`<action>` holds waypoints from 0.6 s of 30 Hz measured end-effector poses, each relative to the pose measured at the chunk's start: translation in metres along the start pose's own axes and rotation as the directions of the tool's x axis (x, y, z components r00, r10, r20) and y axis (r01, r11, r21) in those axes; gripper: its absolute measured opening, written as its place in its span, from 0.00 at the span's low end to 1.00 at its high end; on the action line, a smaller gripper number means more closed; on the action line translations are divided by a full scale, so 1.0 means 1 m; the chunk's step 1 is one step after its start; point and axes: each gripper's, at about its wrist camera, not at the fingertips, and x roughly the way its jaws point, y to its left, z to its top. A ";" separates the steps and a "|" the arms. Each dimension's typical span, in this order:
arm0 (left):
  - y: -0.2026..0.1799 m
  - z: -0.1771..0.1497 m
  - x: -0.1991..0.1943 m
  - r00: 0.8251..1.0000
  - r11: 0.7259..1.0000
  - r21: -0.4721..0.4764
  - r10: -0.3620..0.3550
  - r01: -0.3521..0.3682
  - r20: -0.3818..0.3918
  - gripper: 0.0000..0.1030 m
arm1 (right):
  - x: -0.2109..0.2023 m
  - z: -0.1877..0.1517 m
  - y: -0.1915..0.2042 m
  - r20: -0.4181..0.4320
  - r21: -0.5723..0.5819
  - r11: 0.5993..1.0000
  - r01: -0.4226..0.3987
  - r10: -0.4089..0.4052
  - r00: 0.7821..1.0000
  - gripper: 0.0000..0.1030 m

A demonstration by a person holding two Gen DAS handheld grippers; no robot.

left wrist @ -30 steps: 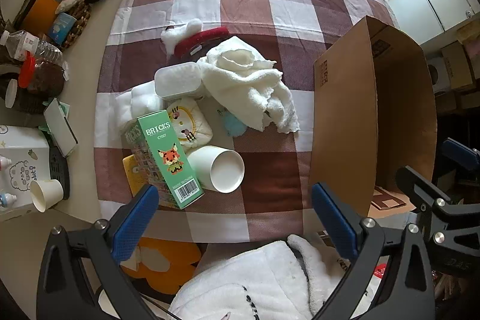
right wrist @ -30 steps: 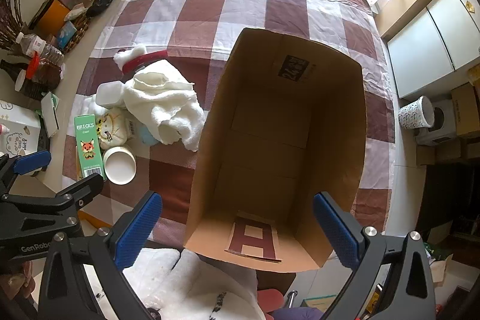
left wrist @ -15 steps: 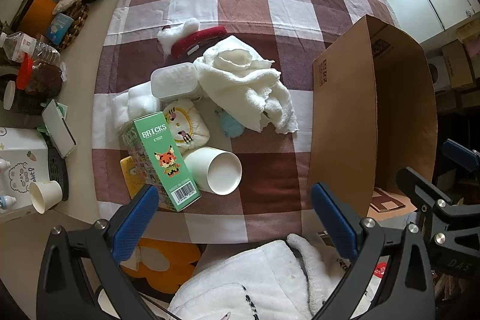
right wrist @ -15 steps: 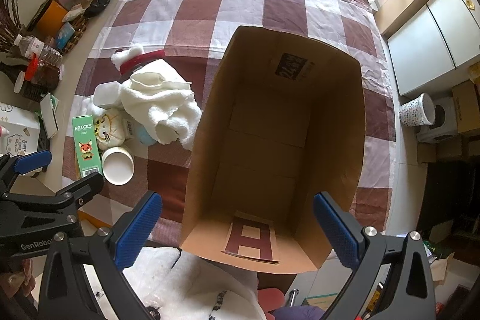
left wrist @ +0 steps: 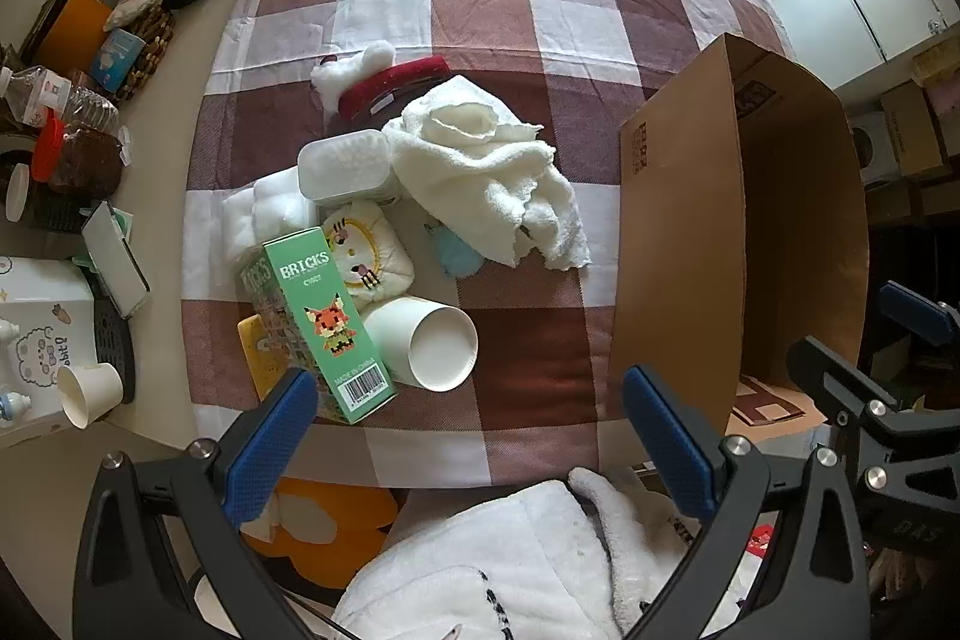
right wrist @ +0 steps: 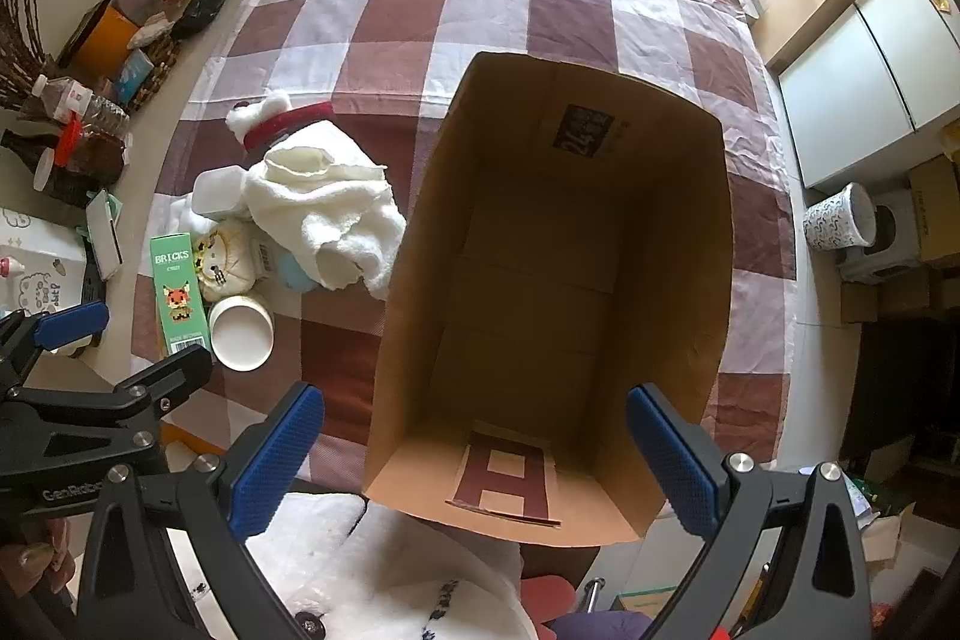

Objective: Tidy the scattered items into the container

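An open, empty cardboard box (right wrist: 558, 280) stands on the checked tablecloth; its side wall (left wrist: 678, 244) shows at the right of the left wrist view. Left of it lies a pile: a white towel (left wrist: 486, 166), a green BRICKS box (left wrist: 318, 316), a white paper cup (left wrist: 432, 340) on its side, a white plastic case (left wrist: 345, 163), a cat-face pouch (left wrist: 366, 256), a red and white plush item (left wrist: 384, 79) and a yellow item (left wrist: 255, 346). My left gripper (left wrist: 468, 436) hovers open near the table's front edge, below the cup. My right gripper (right wrist: 474, 454) hangs open above the box's near end.
Bottles, a basket and snack packets (left wrist: 78, 58) crowd the bare table strip at the left, with a phone (left wrist: 114, 250) and a small paper cup (left wrist: 90, 391). A person's white fleece sleeve (left wrist: 510, 568) lies under both grippers. Cabinets (right wrist: 870, 58) stand to the right.
Both views have shifted only slightly; the pile and box sit a little lower and nearer in frame. Nothing was grasped or moved.
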 end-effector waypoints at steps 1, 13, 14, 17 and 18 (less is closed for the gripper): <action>-0.001 0.000 -0.001 1.000 1.000 0.002 0.000 0.000 0.002 1.00 | 0.000 0.000 -0.001 0.000 -0.001 1.000 -0.002 0.002 1.000 1.00; -0.003 0.000 -0.003 1.000 1.000 0.002 -0.005 0.005 0.005 1.00 | -0.003 -0.001 -0.008 0.007 -0.295 0.955 -0.017 0.020 1.000 1.00; -0.003 0.000 -0.003 1.000 1.000 0.003 -0.005 0.005 0.006 1.00 | -0.003 -0.001 -0.008 0.005 -0.347 0.938 -0.019 0.023 1.000 1.00; -0.004 0.000 -0.004 1.000 1.000 0.003 -0.007 0.007 0.007 1.00 | -0.003 -0.001 -0.008 0.003 -0.456 0.890 -0.027 0.031 1.000 1.00; -0.004 0.001 -0.004 1.000 1.000 0.004 -0.007 0.007 0.006 1.00 | -0.003 -0.001 -0.008 0.000 -0.539 0.841 -0.033 0.039 0.999 1.00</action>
